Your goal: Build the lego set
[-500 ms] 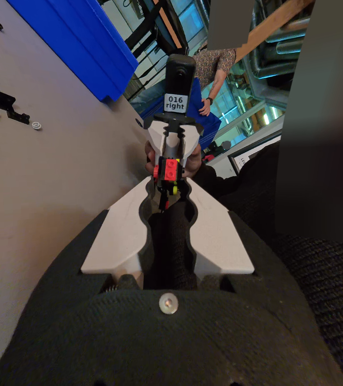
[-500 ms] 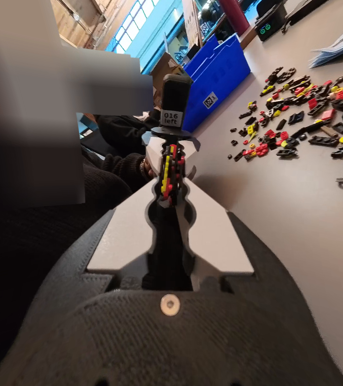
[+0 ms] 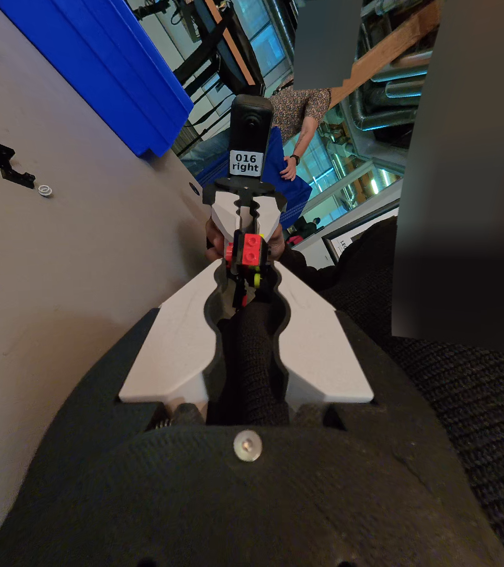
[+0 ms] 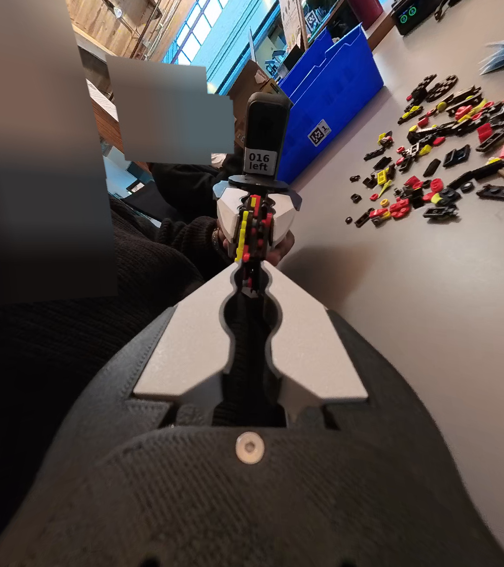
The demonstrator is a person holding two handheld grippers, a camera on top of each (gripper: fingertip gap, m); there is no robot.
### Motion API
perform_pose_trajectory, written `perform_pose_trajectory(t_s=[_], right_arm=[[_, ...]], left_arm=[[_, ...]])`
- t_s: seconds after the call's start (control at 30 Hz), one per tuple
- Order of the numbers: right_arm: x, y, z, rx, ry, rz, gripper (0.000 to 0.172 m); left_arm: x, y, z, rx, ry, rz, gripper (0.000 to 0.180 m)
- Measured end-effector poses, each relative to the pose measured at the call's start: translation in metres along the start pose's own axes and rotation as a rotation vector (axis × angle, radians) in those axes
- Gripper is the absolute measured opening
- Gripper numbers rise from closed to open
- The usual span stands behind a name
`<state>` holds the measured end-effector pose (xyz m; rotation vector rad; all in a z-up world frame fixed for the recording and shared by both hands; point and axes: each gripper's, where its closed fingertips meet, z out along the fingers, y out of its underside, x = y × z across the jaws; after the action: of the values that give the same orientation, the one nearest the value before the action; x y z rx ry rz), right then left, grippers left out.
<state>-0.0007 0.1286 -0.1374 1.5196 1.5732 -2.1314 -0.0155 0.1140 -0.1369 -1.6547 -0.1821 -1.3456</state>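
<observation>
Two grippers meet on one toy-brick model above the table.
The left gripper (image 3: pixel 246 276) and right gripper (image 4: pixel 250 276) each clamp the studded red, black and yellow plastic brick assembly (image 3: pixel 249 250); white printed labels mark their black cameras, and a blue bin (image 4: pixel 330 101) carries a square code sticker.

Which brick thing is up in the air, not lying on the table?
The joined red, yellow and black brick model is off the table, caught between both grippers' fingers. All the loose bricks lie scattered flat on the grey table.
</observation>
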Motion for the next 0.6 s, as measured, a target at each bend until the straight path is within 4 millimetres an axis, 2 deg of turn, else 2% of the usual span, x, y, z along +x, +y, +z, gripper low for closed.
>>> perform_pose_trajectory(t_s=[0.4,0.6], right_arm=[[0.003,-0.001,0.0,0.01,-0.007,0.049,0.007],[0.019,0.004,0.0,0.024,-0.011,0.272,0.007]], left_arm=[[-0.002,0.0,0.001,0.005,0.006,-0.036,0.022],[-0.014,0.006,0.001,-0.02,-0.015,-0.128,0.022]])
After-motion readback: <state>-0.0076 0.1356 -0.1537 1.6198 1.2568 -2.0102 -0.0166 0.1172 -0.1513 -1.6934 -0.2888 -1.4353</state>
